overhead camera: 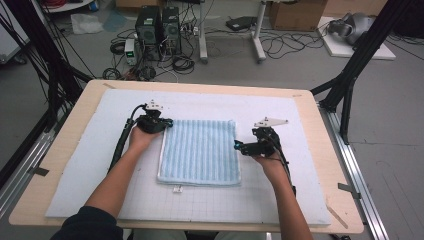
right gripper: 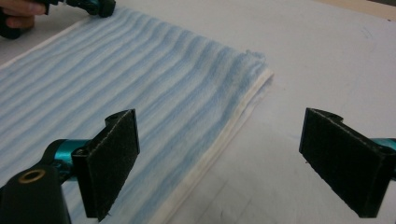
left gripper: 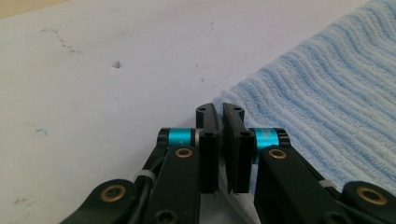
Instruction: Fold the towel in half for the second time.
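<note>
While the folded blue towel (overhead camera: 199, 151) is lying flat on the white mat (overhead camera: 90, 165), both grippers are working its edges.
High view: left gripper (overhead camera: 167, 121) sitting at the far-left corner, right gripper (overhead camera: 237, 145) beside the right edge. Left gripper view: jaws clenching, the towel corner (left gripper: 222, 100) apparently pinched, likely for lifting. Right gripper view: pads (right gripper: 112, 161) gaping wide, straddling the towel's edge (right gripper: 219, 149), ready to bite.

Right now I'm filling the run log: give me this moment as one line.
left tongs: shut at far-left corner of folded blue striped terry towel | right tongs: open, straddling towel's right edge | white foam mat: beneath
</note>
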Tool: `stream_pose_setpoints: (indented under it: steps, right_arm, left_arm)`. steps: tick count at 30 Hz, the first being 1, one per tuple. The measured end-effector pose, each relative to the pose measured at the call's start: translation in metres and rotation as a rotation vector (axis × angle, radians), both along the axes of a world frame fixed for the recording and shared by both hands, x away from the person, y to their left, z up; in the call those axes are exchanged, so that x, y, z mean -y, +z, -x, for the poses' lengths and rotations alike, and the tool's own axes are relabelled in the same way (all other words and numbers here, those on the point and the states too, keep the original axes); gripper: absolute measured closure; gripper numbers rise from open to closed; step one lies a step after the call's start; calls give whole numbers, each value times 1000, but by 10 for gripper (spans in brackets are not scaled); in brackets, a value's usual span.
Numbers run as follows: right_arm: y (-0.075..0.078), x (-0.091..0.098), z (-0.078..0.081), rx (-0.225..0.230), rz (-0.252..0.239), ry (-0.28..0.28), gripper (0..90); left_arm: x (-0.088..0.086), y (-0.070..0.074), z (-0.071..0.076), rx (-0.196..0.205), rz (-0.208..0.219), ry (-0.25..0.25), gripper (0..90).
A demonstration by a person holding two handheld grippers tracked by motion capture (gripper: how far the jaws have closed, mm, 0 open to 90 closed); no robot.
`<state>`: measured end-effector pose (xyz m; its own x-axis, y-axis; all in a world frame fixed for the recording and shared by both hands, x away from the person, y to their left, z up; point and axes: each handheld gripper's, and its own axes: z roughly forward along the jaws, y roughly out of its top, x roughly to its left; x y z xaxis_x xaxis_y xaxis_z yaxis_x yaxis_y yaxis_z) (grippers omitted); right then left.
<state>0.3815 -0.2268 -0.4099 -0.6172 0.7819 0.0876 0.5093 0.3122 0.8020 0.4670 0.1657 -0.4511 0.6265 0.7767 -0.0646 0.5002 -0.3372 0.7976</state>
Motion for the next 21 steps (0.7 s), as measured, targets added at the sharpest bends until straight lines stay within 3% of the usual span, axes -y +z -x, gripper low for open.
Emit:
stream_pose_setpoints:
  steps: [7, 14, 18, 21]
  right_arm:
    - [-6, -10, -40, -40, 24, -19, 129]
    - [-15, -15, -72, -75, 48, -47, 316]
    - [-20, -18, -82, -87, 46, -49, 472]
    - [-26, -21, -85, -105, 44, -40, 524]
  left_arm:
    - [-1, 0, -1, -11, 19, 4, 847]
    - [-2, -1, 0, -14, 21, 6, 847]
    - [-1, -1, 0, -13, 21, 7, 847]
    - [-2, -1, 0, -12, 19, 6, 847]
